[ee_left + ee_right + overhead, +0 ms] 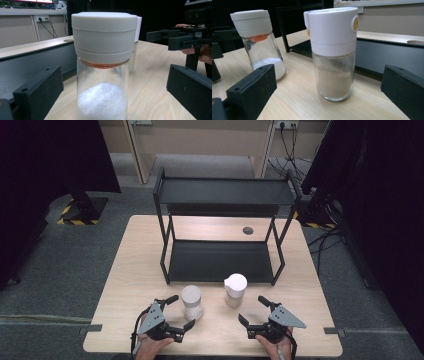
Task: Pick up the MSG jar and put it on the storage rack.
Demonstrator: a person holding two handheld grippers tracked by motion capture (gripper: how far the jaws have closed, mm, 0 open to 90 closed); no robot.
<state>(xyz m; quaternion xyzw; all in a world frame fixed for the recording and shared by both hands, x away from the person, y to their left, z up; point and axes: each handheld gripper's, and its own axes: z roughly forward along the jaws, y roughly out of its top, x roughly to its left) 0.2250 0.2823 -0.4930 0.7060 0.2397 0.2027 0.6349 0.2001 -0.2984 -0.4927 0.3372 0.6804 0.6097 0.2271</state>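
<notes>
From the high view, the left gripper [181,312] and right gripper [251,310] rest on the near part of the table [130,285], jaws spread wide, each just short of a shaker. The grey-capped shaker [191,302] stands left of the white-capped shaker [235,289], near the black rack [225,195].

The left gripper view has the grey-capped shaker [103,62] between wide, untouching jaws.

The right gripper view shows the white-capped shaker [334,50] likewise, unheld.

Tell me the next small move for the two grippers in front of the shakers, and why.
Probably ease the left gripper forward until its fingers flank the glass of the grey-capped shaker, then close. Its fingers stand wide open with that shaker centred between them, untouched. The right gripper is likewise open, facing the white-capped shaker, and could follow.
</notes>
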